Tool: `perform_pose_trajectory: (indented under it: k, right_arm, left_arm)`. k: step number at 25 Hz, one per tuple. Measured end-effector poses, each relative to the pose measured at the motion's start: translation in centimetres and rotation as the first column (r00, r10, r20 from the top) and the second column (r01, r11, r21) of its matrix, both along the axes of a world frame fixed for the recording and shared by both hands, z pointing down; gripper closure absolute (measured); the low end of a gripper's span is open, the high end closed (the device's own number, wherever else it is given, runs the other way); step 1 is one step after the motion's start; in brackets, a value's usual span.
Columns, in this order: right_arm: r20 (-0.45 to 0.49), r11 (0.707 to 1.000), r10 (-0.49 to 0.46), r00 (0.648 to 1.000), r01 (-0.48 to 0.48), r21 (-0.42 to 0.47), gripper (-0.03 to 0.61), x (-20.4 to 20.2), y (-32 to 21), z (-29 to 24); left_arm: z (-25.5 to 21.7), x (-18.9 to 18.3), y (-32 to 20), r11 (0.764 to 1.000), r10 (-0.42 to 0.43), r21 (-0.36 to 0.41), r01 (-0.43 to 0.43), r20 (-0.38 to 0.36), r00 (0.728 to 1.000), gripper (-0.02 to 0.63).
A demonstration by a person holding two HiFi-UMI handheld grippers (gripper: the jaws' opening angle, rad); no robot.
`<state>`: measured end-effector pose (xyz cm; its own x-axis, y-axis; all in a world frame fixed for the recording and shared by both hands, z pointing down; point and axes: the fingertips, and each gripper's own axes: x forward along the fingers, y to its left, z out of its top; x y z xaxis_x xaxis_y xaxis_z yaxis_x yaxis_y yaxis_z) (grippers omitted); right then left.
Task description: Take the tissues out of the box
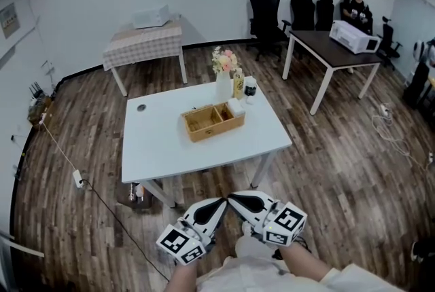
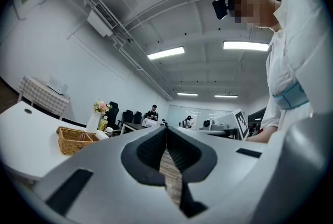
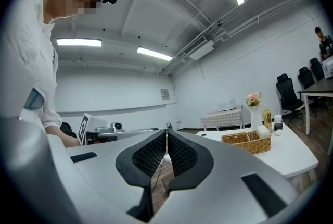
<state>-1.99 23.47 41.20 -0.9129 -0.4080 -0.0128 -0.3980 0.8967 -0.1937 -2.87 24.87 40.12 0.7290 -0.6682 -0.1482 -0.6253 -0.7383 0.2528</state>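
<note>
Two handheld grippers were held side by side off the table's (image 1: 156, 148) near edge, above the wooden floor (image 1: 326, 168), their tips nearly touching each other. The left gripper (image 1: 219, 203) had its jaws pressed together with nothing between them. The right gripper (image 1: 234, 197) was likewise closed and empty. On the white table, a wicker basket (image 1: 217, 129) sat right of centre, toward the far right corner. White tissues (image 1: 236, 107) lay at the basket's right end, the end nearest the table's far edge; whether they sat inside it or against it could not be told. The tissues were well apart from both pairs of jaws, across the table's near half. Just behind the basket, by the far edge, stood a vase of flowers (image 1: 223, 83), a yellow bottle (image 1: 238, 85) and a small dark-capped jar (image 1: 249, 87).
</note>
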Motion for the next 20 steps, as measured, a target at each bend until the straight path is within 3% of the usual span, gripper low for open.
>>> perform_pose_trajectory:
  k: [7, 20]
  right_arm:
    - [0.020, 1.000, -0.001, 1.000, 0.001, -0.015, 0.546, -0.5, -3.8, 0.9]
    - [0.041, 0.999, 0.024, 0.999, -0.023, -0.023, 0.546, -0.2, -17.2, 1.1]
  left_arm:
    - [0.8, -0.5, -3.7, 1.000, -0.023, -0.014, 0.023, 0.024, 0.999, 0.611]
    - [0.6, 0.0, -17.2, 1.000, -0.012, 0.008, 0.011, 0.114, 0.993, 0.611]
